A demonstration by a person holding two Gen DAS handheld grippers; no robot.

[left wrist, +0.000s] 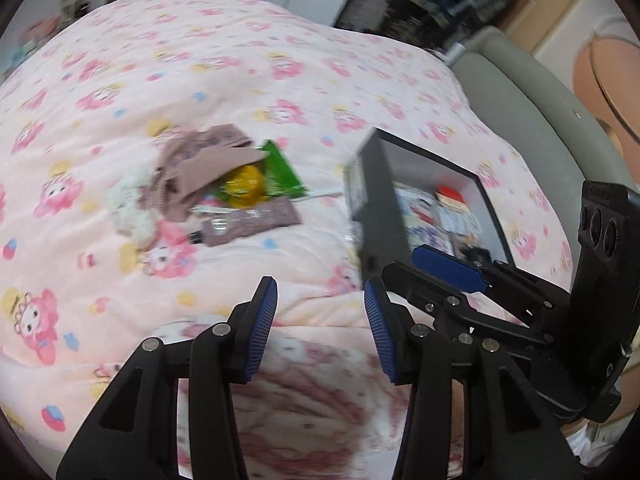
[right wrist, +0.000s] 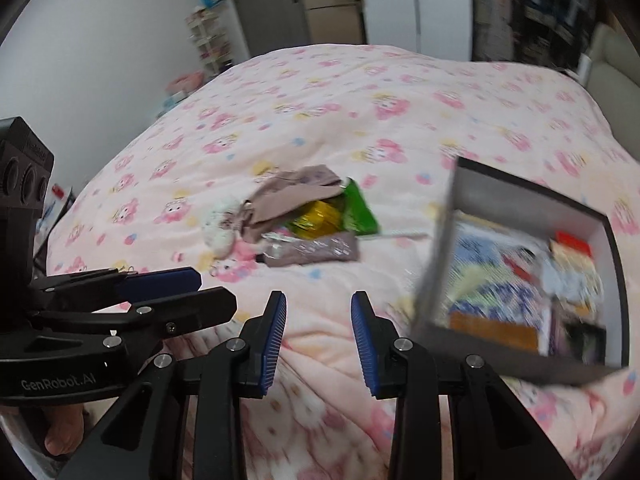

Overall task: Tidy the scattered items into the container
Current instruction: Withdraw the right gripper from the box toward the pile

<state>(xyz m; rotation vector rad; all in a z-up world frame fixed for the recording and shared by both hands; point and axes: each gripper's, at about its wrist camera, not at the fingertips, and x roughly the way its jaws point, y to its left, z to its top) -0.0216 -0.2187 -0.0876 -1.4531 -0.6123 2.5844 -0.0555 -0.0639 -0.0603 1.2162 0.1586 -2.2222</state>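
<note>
Left gripper [left wrist: 320, 328]: jaws spread apart with nothing between the blue pads, hovering low over the pink quilt [left wrist: 200, 60].
Right gripper [right wrist: 319, 340]: also released, jaws parted and empty, level with the left one and just beside it; in the left wrist view it shows at the right, reaching over the box's near edge.
In the way: only rumpled quilt lies between the fingers and the pile; the grey box wall [right wrist: 436, 248] rises just right of the right gripper's right finger.
Pose: both tools point forward across the bed, side by side.
Scattered items: a heap ahead and left of centre, well apart from both grippers: beige cloth [left wrist: 208, 160], green packet [left wrist: 280, 172], yellow wrapper [left wrist: 244, 184], white plush [left wrist: 128, 208], mauve pouch [left wrist: 248, 220].
Container: dark box [left wrist: 376, 200] right of the heap, already holding blurred packets.
</note>
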